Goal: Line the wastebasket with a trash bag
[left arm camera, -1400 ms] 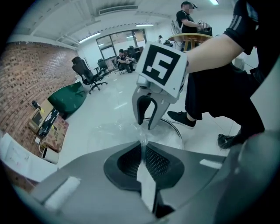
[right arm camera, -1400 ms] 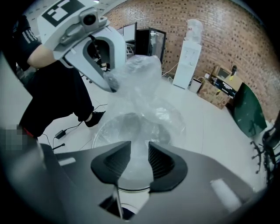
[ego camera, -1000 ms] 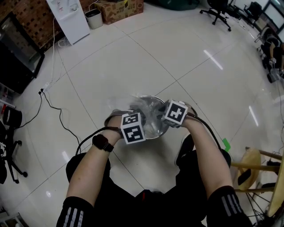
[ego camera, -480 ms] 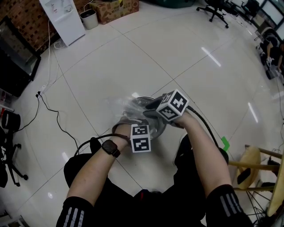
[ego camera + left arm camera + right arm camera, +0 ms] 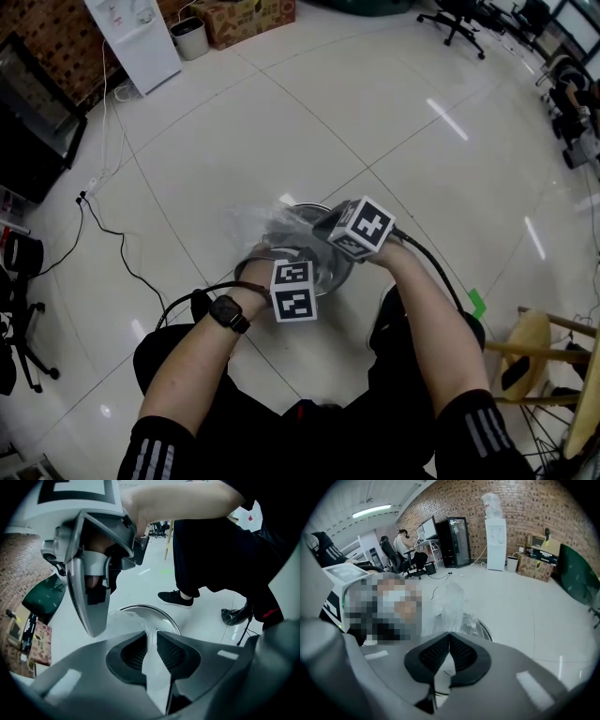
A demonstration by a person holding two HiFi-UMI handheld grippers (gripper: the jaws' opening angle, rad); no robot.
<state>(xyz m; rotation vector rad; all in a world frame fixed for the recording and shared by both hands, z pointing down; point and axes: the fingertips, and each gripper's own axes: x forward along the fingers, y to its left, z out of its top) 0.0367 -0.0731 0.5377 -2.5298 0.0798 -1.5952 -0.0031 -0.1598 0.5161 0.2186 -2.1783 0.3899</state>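
Note:
A round metal wastebasket (image 5: pixel 339 270) stands on the floor between my feet. A clear trash bag (image 5: pixel 270 225) is bunched over its far rim. My left gripper (image 5: pixel 152 633) points down at the near rim. Its jaws are opening, and a strip of bag film (image 5: pixel 153 667) runs loose through the narrow gap between them. My right gripper (image 5: pixel 449 633) is over the basket from the right, its tips shut on the bag film (image 5: pixel 451 603), which rises just beyond them. In the left gripper view the right gripper's grey finger (image 5: pixel 91 616) hangs above the basket rim (image 5: pixel 161 612).
White tiled floor lies all around. A black cable (image 5: pixel 112 234) trails at the left, a wooden stool (image 5: pixel 548 347) stands at the right. A water dispenser (image 5: pixel 136 37), small bin (image 5: pixel 192 37) and cardboard box (image 5: pixel 248 19) line the far wall. A person sits at a desk (image 5: pixel 405 541).
My left gripper has moved nearer to me and lower, to the basket's near rim. My right gripper has lifted a little and rolled over the basket.

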